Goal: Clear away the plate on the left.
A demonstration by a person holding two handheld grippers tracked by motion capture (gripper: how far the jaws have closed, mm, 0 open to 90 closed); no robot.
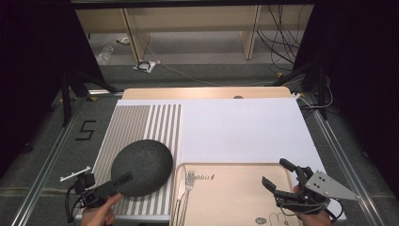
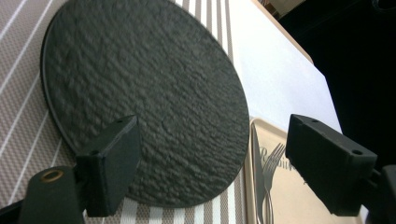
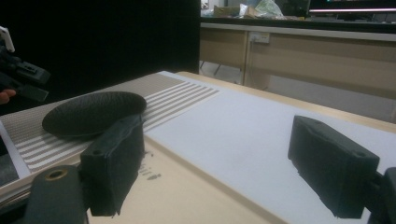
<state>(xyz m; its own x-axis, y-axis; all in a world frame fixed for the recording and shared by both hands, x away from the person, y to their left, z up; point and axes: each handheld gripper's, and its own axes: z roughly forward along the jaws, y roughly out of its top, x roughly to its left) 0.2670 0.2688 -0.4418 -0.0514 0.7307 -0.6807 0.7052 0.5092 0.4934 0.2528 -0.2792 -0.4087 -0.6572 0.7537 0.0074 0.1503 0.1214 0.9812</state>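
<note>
From the high view, a dark, rough-surfaced round plate (image 1: 142, 166) lies on a striped placemat (image 1: 141, 123) at the left of the table, and the left gripper (image 1: 123, 179) reaches in from the bottom left so that its tip meets the plate's near edge, a low approach that suits taking a flat plate by its rim. To the right sits a pale wooden tray (image 1: 235, 195) with a fork (image 1: 188, 188) and a knife (image 1: 180, 186) laid along its left edge, just beside the mat; the right gripper (image 1: 278, 173) hovers over the tray's right part with its jaws spread and nothing between them, seemingly kept out of the way. Both rest on a white sheet (image 1: 244, 129) covering the table. The left gripper view supplies what the overhead angle cannot: the jaws stand wide apart, released, one over the plate's (image 2: 144, 93) near rim and the other out over the tray (image 2: 280, 196), so the plate is not yet grasped; it also shows the pebbled texture and the fork (image 2: 271, 163) tines close by the rim. The right gripper view looks low across the table: its jaws are parted over the tray's (image 3: 187, 196) surface, and it reveals the plate's (image 3: 95, 112) shallow profile with a slightly raised lip, resting flat on the mat (image 3: 154, 100), plus the left gripper (image 3: 18, 77) far off at the left edge.
</note>
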